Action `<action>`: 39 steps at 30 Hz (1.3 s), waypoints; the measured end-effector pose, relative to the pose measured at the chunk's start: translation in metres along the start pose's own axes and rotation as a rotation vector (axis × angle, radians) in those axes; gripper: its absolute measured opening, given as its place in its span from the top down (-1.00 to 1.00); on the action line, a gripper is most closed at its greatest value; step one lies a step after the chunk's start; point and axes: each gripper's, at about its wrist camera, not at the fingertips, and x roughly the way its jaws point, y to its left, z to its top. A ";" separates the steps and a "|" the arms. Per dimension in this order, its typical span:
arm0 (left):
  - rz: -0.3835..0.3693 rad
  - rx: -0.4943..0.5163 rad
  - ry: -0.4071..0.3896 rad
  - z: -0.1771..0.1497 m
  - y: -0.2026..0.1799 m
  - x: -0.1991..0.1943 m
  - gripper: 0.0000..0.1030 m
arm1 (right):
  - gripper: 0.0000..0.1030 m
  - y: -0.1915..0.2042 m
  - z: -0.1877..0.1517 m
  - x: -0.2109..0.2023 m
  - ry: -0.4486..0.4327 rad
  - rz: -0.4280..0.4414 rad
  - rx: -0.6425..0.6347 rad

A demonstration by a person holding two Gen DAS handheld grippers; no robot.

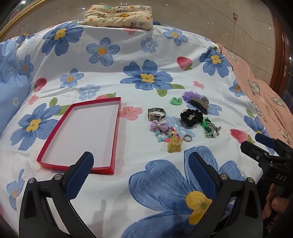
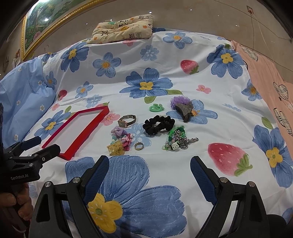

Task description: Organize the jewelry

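Observation:
A shallow red tray [image 1: 117, 117] [image 2: 86, 131] with a white floor lies empty on the flowered bedsheet. To its right sits a cluster of jewelry: a watch [image 1: 156, 114] [image 2: 127, 121], a black scrunchie [image 1: 191, 117] [image 2: 158, 124], a ring [image 1: 187, 137] [image 2: 139, 146], a yellow claw clip [image 1: 174, 144] [image 2: 115, 148], a beaded bracelet with a purple bow [image 1: 161, 129], a green chain piece [image 1: 210, 129] [image 2: 176, 140], green hair ties [image 1: 175, 101] [image 2: 156, 108] and a dark claw clip [image 1: 199, 104] [image 2: 185, 110]. My left gripper [image 1: 141, 161] is open near the tray's front edge. My right gripper [image 2: 149, 164] is open in front of the cluster.
A small panda-print pillow [image 1: 119, 15] [image 2: 122, 29] rests at the far end of the bed. A light blue pillow [image 2: 23, 91] lies at the left and a pink blanket [image 1: 260, 91] along the right edge. A hand [image 1: 274, 203] holds the other gripper's handle.

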 end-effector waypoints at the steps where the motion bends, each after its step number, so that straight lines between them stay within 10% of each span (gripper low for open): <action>1: 0.000 -0.001 0.000 0.000 0.000 0.000 -1.00 | -0.78 0.000 0.000 0.000 -0.001 0.000 0.000; 39: -0.031 -0.030 0.063 0.008 0.011 0.024 -1.00 | -0.77 -0.015 0.006 0.014 0.023 0.008 0.050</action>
